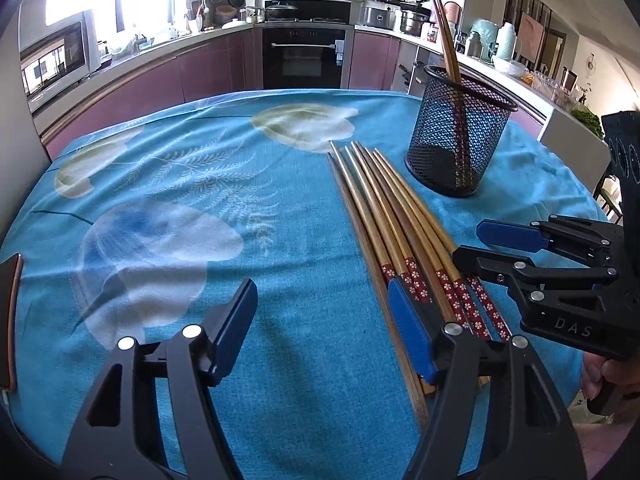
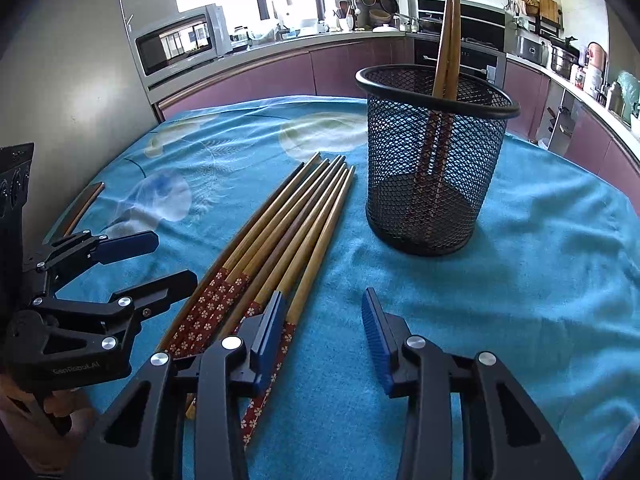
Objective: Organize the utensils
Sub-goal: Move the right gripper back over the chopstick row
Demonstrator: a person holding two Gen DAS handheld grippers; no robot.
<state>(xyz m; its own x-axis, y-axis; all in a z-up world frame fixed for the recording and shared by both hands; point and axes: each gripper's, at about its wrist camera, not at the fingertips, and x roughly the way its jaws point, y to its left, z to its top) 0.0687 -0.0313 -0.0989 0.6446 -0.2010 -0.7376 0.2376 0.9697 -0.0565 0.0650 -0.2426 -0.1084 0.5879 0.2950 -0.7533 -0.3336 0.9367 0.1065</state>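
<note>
Several wooden chopsticks [image 1: 394,222] with red flowered ends lie side by side on the blue tablecloth [image 1: 224,184]; they also show in the right wrist view [image 2: 288,220]. A black mesh holder [image 1: 460,132], also in the right wrist view [image 2: 434,156], stands upright behind them with two chopsticks [image 2: 446,40] in it. My left gripper [image 1: 324,320] is open and empty, its right finger beside the chopsticks' near ends. My right gripper [image 2: 324,328] is open and empty, its left finger over the flowered ends.
A flat dark object with an orange edge [image 2: 84,204] lies at the cloth's left edge. Kitchen counters, an oven [image 1: 304,56] and a microwave [image 2: 180,44] stand behind the table. The cloth is wrinkled at the right side.
</note>
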